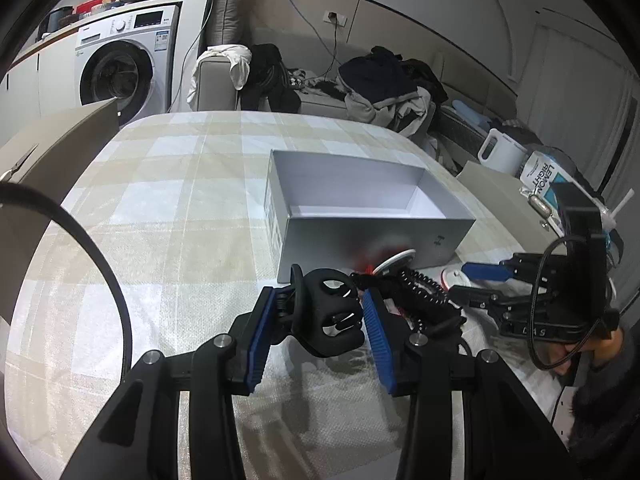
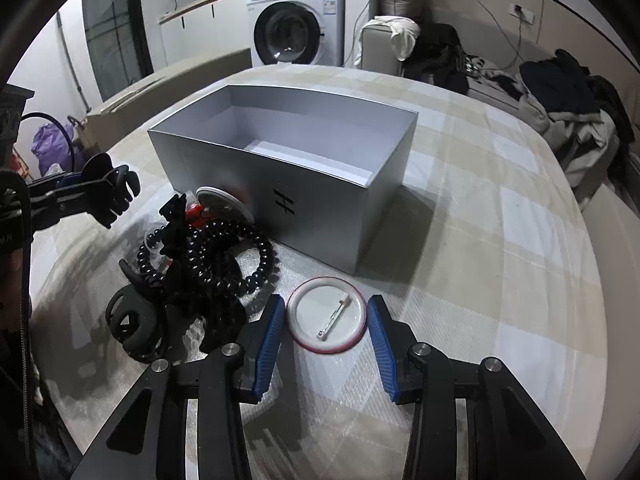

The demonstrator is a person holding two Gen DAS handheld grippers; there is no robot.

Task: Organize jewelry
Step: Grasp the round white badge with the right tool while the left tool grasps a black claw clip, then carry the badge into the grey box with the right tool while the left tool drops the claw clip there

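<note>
Two grippers are working over the checked tablecloth [image 2: 500, 240]. Left gripper [image 1: 320, 316] is clamping a black claw hair clip [image 1: 326, 316] between its blue pads, jaws partly closed onto it and holding it clear of the cloth. Right gripper [image 2: 326, 320] is standing wide open, its pads flanking a round white pin badge [image 2: 326, 316] lying pin-side up on the cloth; whether the pads are touching its rim cannot be told. An open grey box [image 2: 320, 196] is sitting at 12 o'clock of the badge, its interior showing bare white. A tangle of black coiled cords and clips [image 2: 200, 252] is lying at 10 o'clock of the badge. A second badge [image 2: 224, 200] is leaning against the box, partly hidden by the tangle.
</note>
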